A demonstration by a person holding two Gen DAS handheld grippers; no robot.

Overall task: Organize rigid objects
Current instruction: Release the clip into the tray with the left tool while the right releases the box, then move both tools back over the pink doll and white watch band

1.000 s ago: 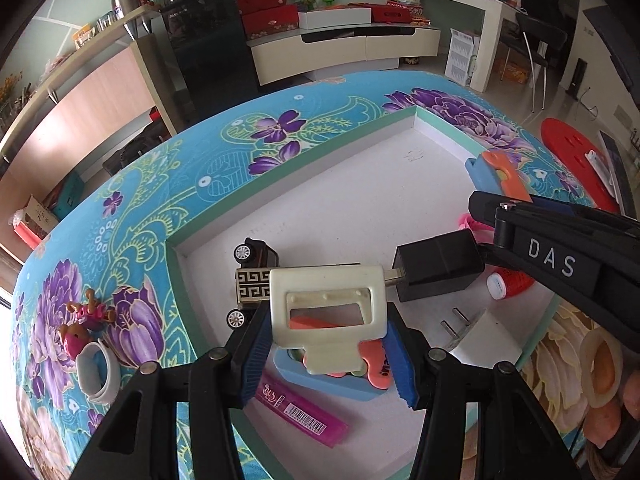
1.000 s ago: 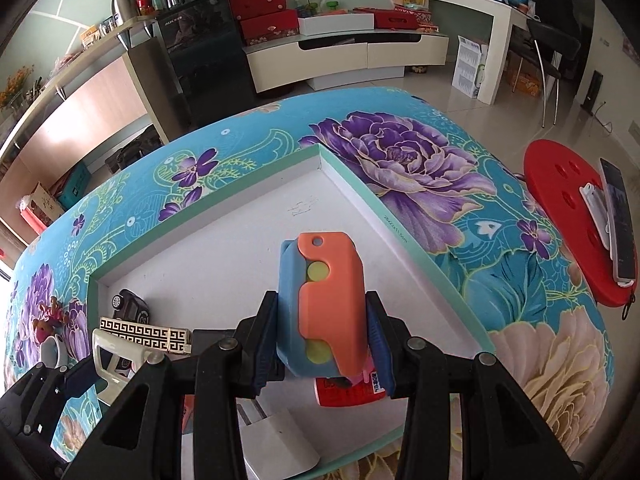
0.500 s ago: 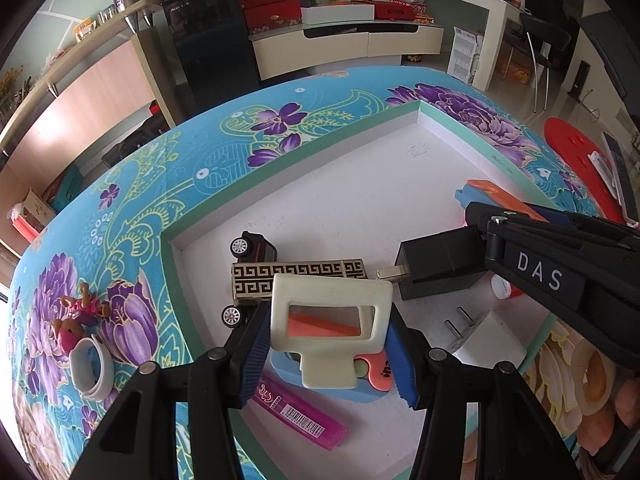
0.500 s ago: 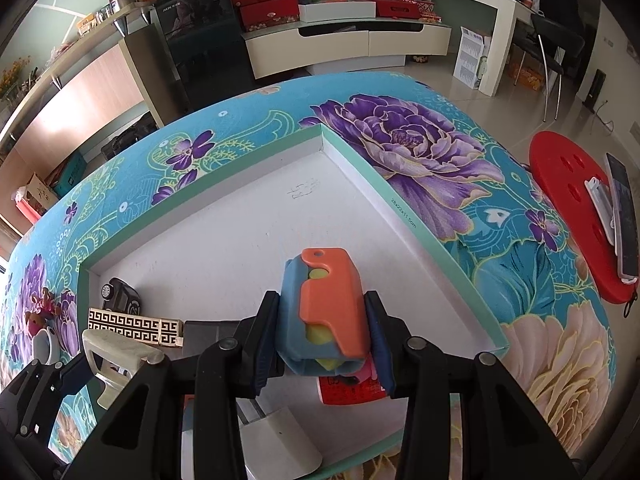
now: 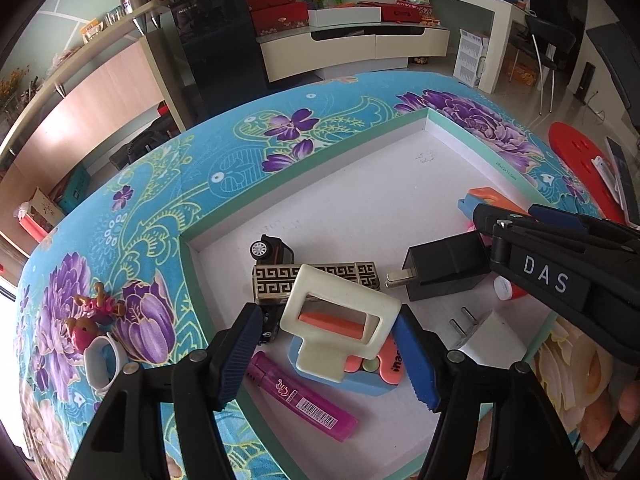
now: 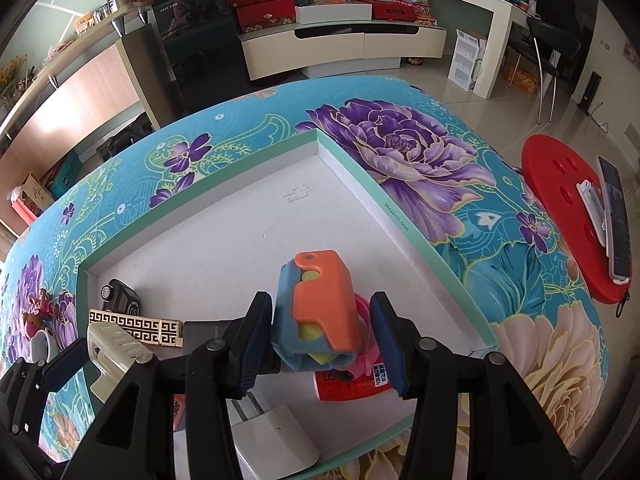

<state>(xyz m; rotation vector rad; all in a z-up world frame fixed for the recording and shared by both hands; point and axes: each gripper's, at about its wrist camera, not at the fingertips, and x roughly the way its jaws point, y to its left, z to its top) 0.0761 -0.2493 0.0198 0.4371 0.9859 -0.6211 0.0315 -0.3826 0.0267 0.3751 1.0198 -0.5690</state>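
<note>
A shallow white box (image 5: 360, 208) with a mint rim sits on the floral tablecloth. My left gripper (image 5: 332, 356) is open; a cream rectangular buckle piece (image 5: 340, 312) lies tilted between its fingers, resting on a blue-and-orange toy (image 5: 380, 364). My right gripper (image 6: 320, 344) is open around another blue-and-orange toy (image 6: 320, 308), which rests in the box on a red item (image 6: 352, 384). The box also holds a black toy car (image 5: 272, 250), a patterned gold-black bar (image 5: 280, 280), a black charger (image 5: 444, 266), a white plug (image 5: 488, 340) and a pink lighter (image 5: 308, 404).
A white ring (image 5: 100, 360) and a small red figure (image 5: 86, 320) lie on the cloth left of the box. A red stool (image 6: 576, 216) with a phone stands to the right. The far part of the box floor (image 6: 248, 220) is bare.
Both grippers have opened. The cream buckle has dropped and tilted onto the toy below. The right toy has been lowered into the box and now rests there.
</note>
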